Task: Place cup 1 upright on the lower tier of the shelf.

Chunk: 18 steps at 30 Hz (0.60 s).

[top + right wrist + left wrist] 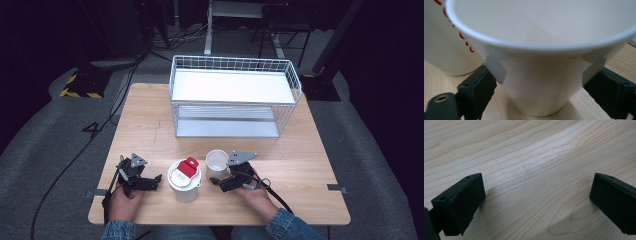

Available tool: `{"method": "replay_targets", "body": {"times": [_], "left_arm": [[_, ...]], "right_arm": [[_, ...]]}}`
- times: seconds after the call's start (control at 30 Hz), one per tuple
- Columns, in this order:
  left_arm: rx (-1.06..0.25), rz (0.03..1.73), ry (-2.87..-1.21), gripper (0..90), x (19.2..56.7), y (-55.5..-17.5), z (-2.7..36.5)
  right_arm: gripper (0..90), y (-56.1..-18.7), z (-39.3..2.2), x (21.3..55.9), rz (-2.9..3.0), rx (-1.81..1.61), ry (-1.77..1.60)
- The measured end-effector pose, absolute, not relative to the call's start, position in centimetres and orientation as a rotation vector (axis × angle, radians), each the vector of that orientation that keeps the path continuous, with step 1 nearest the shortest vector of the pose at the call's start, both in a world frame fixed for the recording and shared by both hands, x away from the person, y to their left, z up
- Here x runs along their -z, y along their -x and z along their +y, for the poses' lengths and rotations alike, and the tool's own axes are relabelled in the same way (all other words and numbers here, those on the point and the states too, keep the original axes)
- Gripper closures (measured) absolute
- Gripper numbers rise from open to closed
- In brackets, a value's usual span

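Right gripper view, fingers (pixel 475 91) pinching smooth tapered paper cup (pixel 541 82), left gripper (pixel 537 202) spread.

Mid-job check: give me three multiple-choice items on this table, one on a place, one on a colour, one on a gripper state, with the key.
1. Where does the wire rack stand?
A. far side of the table
B. near edge
C. on the floor

2. What colour is the tab on the lidded cup?
A. blue
B. red
C. green

3. How is the right gripper?
A. open over bare wood
B. shut on the open paper cup
C. holding the rack

Key: 1 A, it sits beyond both cups; 2 B, red shows on the lid; 3 B, both jaws press the cup's sides.
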<state>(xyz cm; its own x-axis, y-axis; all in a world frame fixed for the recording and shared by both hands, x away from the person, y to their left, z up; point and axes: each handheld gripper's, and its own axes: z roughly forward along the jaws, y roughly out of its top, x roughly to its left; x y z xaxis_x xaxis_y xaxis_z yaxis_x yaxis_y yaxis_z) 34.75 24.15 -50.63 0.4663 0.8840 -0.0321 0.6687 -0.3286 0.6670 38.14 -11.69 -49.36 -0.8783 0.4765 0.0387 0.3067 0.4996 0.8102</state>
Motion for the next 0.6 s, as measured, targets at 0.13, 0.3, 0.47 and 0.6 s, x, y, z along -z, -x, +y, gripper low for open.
{"method": "replay_targets", "body": {"times": [0.13, 0.3, 0.47, 0.6], "left_arm": [[-0.453, 1.285, -2.100, 0.6, 50.63, -34.75, 24.15], [-0.453, 1.285, -2.101, 0.7, 50.63, -34.75, 24.15], [-0.453, 1.285, -2.101, 0.6, 50.63, -34.75, 24.15], [-0.452, 1.285, -2.101, 0.6, 50.63, -34.75, 24.15]], "right_arm": [[19.4, -38.10, -11.60, 49.51, 2.529, -1.326, -0.655], [22.9, -37.96, -11.47, 49.45, 2.522, -1.325, -0.626], [23.0, -37.98, -11.50, 49.47, 2.520, -1.326, -0.627], [23.0, -37.93, -11.48, 49.44, 2.520, -1.324, -0.622]]}}
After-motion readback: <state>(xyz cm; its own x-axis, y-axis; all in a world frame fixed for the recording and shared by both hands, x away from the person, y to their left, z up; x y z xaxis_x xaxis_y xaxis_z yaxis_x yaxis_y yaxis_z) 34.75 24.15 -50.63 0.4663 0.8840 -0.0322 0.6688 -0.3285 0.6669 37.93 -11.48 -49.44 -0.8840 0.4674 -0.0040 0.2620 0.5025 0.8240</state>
